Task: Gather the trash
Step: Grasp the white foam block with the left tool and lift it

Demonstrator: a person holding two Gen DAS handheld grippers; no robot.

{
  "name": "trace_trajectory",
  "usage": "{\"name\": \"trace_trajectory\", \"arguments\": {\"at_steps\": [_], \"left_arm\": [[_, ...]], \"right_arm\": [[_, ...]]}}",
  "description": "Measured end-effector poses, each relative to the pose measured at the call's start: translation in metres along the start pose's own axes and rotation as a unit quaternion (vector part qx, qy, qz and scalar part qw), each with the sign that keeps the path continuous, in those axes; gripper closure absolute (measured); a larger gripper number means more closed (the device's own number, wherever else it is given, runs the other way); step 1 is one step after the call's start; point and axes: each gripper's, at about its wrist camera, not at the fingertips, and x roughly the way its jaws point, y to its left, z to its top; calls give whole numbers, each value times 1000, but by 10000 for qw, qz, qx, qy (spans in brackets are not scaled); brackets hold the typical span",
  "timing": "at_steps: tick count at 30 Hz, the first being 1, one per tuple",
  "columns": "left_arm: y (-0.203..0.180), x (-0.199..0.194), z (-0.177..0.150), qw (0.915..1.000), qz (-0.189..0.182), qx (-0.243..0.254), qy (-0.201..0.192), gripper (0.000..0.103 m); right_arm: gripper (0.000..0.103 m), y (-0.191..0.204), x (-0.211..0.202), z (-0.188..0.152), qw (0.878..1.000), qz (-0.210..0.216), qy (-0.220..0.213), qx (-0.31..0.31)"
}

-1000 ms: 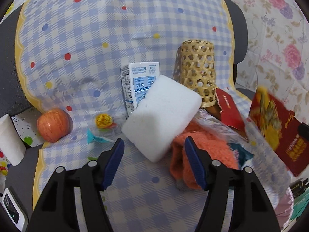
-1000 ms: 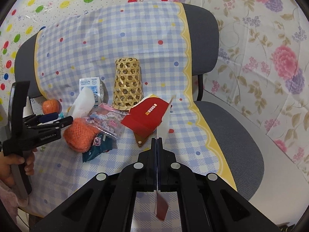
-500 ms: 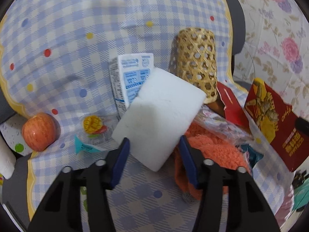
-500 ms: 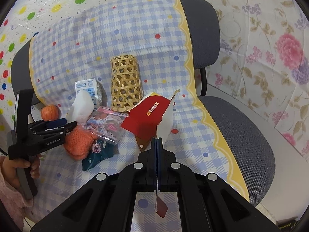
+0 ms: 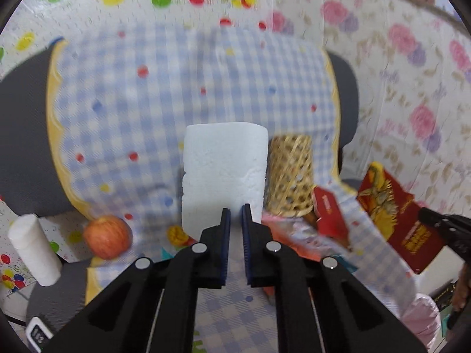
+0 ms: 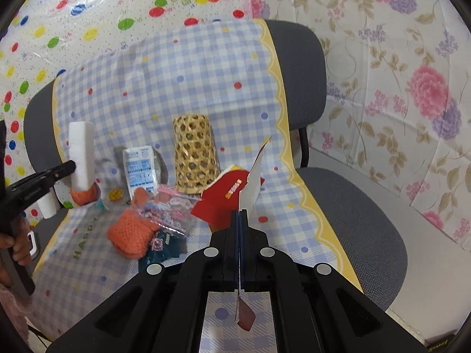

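Both hands are loaded and mid-carry. The left tool [image 5: 234, 207] is pinched nearly closed on the lower edge of a white foam block [image 5: 224, 173], which it holds upright, clear of the chair seat. The right tool [image 6: 239, 211] is clamped flat on a torn red cardboard sleeve [image 6: 250, 182] with a white inner face, its ragged tip pointing up. I judge the next move is to carry both to a bin; a pink bag [image 5: 421, 320] low on the right edge of the left view may be one, though it is blurred.

The foam looks light, grainy and dented along one side. On the checked cloth [image 6: 164, 82] draped over the chair lie a fuzzy orange knit [image 6: 129, 235], crinkly plastic wrappers [image 6: 173, 214], a milk carton [image 6: 139, 170], a woven bamboo basket [image 6: 194, 150] standing mouth down, and an apple [image 5: 107, 236].
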Motion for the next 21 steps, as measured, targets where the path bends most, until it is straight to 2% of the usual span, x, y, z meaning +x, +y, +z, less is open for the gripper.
{"name": "trace_trajectory", "arguments": {"at_steps": [4,10,21], "left_arm": [[-15,-23,1,9998,-181,50,-105,97],[-61,-42,-13,9972,-655,340,-137,97],[-140,-60,-45,9856,-1483,807,-5,97]], "right_arm": [[102,3,-13,-1,10000,4,-87,-10],[102,-1,-42,-12,9998,-106,-175,2],[102,-31,-103,-46,9973,-568,-309,335]]}}
